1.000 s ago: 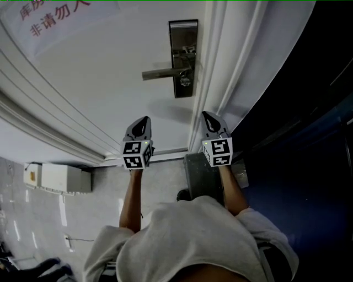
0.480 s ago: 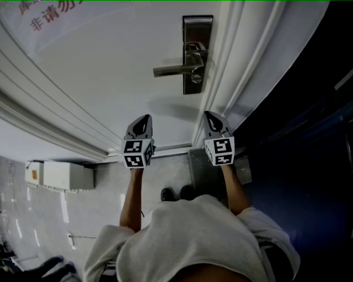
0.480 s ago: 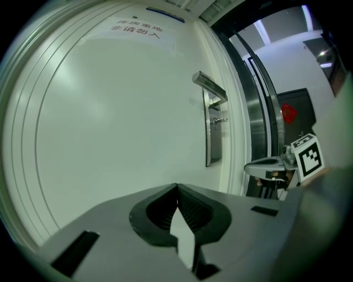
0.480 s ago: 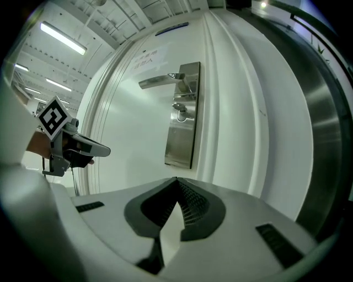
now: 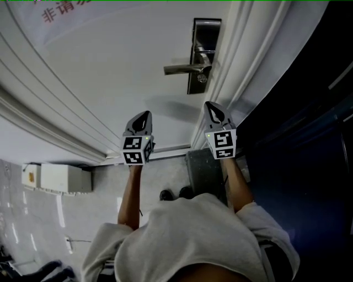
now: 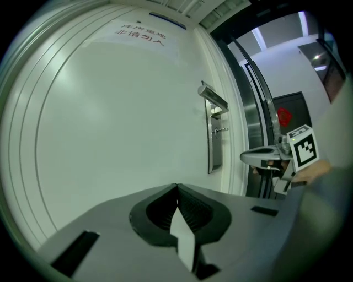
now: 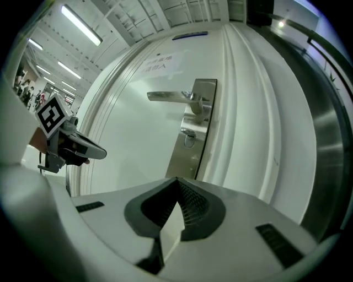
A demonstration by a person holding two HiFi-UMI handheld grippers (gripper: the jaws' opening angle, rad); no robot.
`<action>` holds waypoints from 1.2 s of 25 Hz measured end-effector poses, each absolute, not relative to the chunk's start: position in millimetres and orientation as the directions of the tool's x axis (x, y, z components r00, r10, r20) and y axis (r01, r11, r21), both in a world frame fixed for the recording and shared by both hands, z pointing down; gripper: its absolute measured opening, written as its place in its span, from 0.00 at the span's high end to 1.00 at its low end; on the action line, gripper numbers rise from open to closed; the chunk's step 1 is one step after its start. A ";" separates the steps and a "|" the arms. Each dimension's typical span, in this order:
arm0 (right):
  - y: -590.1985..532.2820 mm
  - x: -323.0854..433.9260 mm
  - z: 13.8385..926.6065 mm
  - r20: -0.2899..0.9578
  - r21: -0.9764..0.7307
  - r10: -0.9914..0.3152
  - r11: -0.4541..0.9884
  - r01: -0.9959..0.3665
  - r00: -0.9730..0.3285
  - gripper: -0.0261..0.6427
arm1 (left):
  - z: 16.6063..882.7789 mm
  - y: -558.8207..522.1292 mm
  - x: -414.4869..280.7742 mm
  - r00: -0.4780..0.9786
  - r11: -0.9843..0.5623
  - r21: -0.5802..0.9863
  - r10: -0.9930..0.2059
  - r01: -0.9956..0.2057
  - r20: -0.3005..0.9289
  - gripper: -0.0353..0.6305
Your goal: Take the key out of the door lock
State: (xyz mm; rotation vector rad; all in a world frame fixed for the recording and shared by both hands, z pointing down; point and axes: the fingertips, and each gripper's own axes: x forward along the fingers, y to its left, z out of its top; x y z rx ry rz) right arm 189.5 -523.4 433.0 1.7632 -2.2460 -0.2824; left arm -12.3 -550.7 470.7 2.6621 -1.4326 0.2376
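A steel lock plate (image 5: 205,55) with a lever handle (image 5: 185,69) sits on the white door (image 5: 121,71). A small key (image 5: 202,78) sticks out of the plate just below the lever. It also shows in the right gripper view as the key (image 7: 189,140), and in the left gripper view as the key (image 6: 220,130). My right gripper (image 5: 210,106) is shut and empty, a short way below the lock and apart from it. My left gripper (image 5: 144,114) is further left, shut, with nothing held. The right gripper's (image 7: 177,179) jaws point toward the plate (image 7: 196,126).
A paper notice (image 5: 60,11) with red characters hangs on the door's upper left. The white door frame (image 5: 237,66) runs right of the lock, with a dark area beyond. On the floor are a white box (image 5: 55,177), a grey block (image 5: 204,168) and the person's shoes (image 5: 176,194).
The head view has swung, so the lock now sits further right in the picture. Both grippers keep nearly the same places and stay shut.
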 end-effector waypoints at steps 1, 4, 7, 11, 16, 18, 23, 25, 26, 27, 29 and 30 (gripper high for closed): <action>-524.7 188.7 427.3 0.084 0.342 -0.972 0.234 -0.910 -0.219 0.93 | 470.4 -550.7 -14.7 0.543 -0.549 0.022 -0.819 -0.836 0.188 0.92; -528.6 188.1 410.9 0.067 0.429 -0.976 0.214 -0.877 -0.206 0.93 | 469.1 -550.7 -20.3 0.540 -0.545 0.027 -0.822 -0.838 0.183 0.92; -531.7 189.3 396.8 0.063 0.515 -0.978 0.201 -0.833 -0.197 0.93 | 468.0 -549.9 -21.0 0.543 -0.547 0.030 -0.821 -0.837 0.177 0.92; -534.8 188.0 381.6 0.062 0.686 -0.984 0.164 -0.709 -0.168 0.93 | 470.7 -548.3 -19.6 0.551 -0.554 0.036 -0.816 -0.832 0.178 0.92; -539.3 181.5 375.8 0.050 0.886 -0.990 0.105 -0.451 -0.134 0.93 | 469.1 -545.5 -17.1 0.557 -0.559 0.039 -0.812 -0.828 0.176 0.92; -540.4 177.5 377.0 0.046 0.942 -0.992 0.084 -0.324 -0.121 0.93 | 468.7 -544.5 -17.7 0.556 -0.559 0.039 -0.812 -0.828 0.174 0.92; -541.1 168.5 378.8 0.026 0.995 -0.994 0.036 -0.089 -0.107 0.93 | 468.5 -541.9 -22.0 0.554 -0.556 0.037 -0.815 -0.830 0.173 0.92; -541.9 167.4 376.6 0.020 0.998 -0.994 0.026 -0.056 -0.104 0.93 | 468.2 -541.6 -24.3 0.551 -0.554 0.036 -0.816 -0.832 0.173 0.92; -542.4 167.5 375.3 0.017 0.998 -0.995 0.022 -0.050 -0.103 0.93 | 467.9 -541.5 -25.3 0.550 -0.553 0.035 -0.817 -0.832 0.173 0.92; -542.7 167.8 374.1 0.014 0.999 -0.995 0.019 -0.050 -0.102 0.93 | 467.6 -541.4 -26.0 0.550 -0.553 0.034 -0.817 -0.833 0.173 0.92; -543.3 167.9 372.7 0.012 0.998 -0.995 0.018 -0.055 -0.102 0.93 | 467.3 -541.3 -26.8 0.550 -0.553 0.032 -0.817 -0.833 0.173 0.92; -544.1 167.9 373.2 0.016 0.998 -0.995 0.022 -0.055 -0.100 0.92 | 467.2 -541.3 -27.1 0.550 -0.553 0.031 -0.817 -0.832 0.173 0.92</action>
